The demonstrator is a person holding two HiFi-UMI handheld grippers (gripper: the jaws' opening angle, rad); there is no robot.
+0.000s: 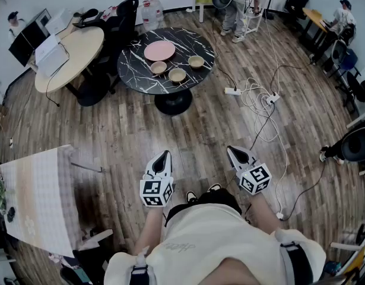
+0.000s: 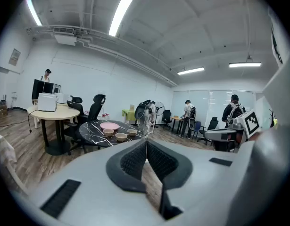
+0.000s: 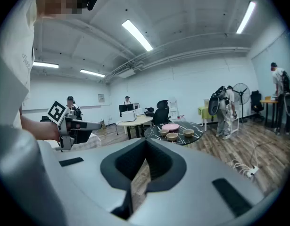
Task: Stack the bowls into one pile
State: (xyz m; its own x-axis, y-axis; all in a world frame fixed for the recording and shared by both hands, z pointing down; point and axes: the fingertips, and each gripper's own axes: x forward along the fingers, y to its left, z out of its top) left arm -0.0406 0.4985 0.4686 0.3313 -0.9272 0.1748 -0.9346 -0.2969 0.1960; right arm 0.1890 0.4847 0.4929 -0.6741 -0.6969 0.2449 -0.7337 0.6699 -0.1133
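Three bowls stand apart on the round black marbled surface [image 1: 135,70]. The left bowl [image 1: 158,67] is at 6 o'clock from a pink plate [image 1: 159,50], the middle bowl [image 1: 177,75] at 5 o'clock and the right bowl [image 1: 196,62] at about 4 o'clock. Each sits upright on its own, near its neighbours but not touching, and none is nested in another.

The pile is therefore not begun. By my reading all of the stacking is left: two bowls must be lifted into a third, and first comes the walk over.

The surface lies at 12 o'clock from the person, well apart across the wooden floor [image 1: 129,129], with a power strip [image 1: 232,91] and loose cable toward 1 o'clock. The left gripper [image 1: 162,158] and right gripper [image 1: 235,154] are held low before the body, pointing toward the bowls. Each gripper's own view shows its jaws brought together at the tips, with nothing between them.
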